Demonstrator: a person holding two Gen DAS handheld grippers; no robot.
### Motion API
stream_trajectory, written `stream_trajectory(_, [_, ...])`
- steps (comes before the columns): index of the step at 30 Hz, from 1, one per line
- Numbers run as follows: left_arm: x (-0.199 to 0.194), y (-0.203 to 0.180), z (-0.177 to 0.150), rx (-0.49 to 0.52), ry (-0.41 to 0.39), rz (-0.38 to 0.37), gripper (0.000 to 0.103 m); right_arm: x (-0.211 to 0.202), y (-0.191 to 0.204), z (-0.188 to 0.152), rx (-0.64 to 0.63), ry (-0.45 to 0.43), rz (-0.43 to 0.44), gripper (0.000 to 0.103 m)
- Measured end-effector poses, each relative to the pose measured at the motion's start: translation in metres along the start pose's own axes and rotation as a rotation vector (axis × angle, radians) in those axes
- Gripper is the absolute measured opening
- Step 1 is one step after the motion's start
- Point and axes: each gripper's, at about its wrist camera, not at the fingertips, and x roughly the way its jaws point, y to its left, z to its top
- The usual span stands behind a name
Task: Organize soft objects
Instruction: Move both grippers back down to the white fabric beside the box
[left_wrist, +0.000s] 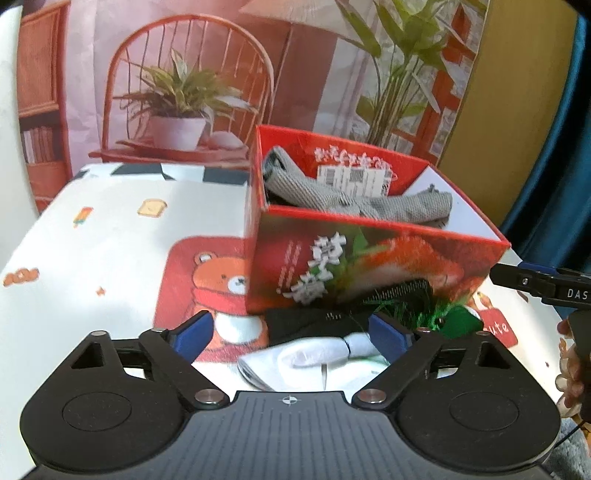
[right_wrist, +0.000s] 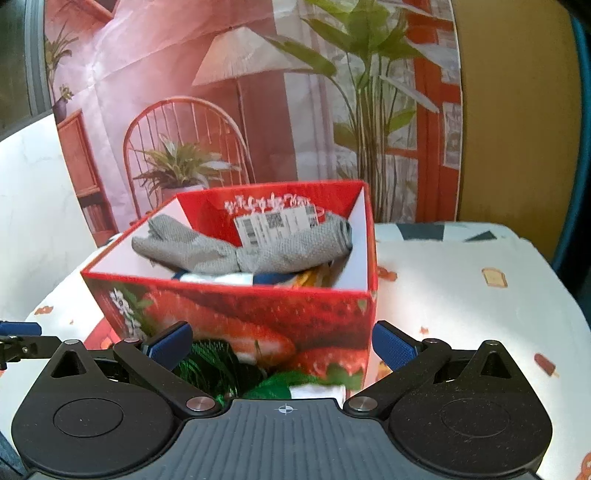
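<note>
Both grippers, left (left_wrist: 291, 334) and right (right_wrist: 282, 343), stood with fingers released, while the white sock (left_wrist: 306, 356), limp and light, lay on the worktop (left_wrist: 110, 229) at six o'clock of the red box (left_wrist: 369, 254), best pinched mid-fold.

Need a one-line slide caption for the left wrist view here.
Open left gripper over a white sock and black sock before the red box holding a grey sock.

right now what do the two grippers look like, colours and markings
Both match: the left gripper and right gripper have matte black bodies, round side discs, silver pivot pins, a ribbed centre plate with a white crosshair mark, and blue pads on the fingertips.
</note>
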Motion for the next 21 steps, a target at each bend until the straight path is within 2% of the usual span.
stream_trajectory(5, [0.011, 0.003, -0.007, -0.016, 0.036, -0.031, 0.079, 0.006, 0.002, -0.018, 0.002, 0.048, 0.022, 0.099])
stream_trajectory(10, [0.017, 0.005, -0.013, -0.028, 0.054, -0.042, 0.073, 0.013, 0.009, -0.033, -0.02, 0.091, 0.041, 0.086])
stream_trajectory(13, [0.02, 0.007, -0.014, -0.035, 0.064, -0.044, 0.071, 0.017, 0.011, -0.038, -0.023, 0.111, 0.043, 0.082])
stream_trajectory(21, [0.028, 0.015, -0.008, -0.045, 0.071, -0.04, 0.061, 0.014, 0.012, -0.031, -0.015, 0.08, 0.045, 0.077])
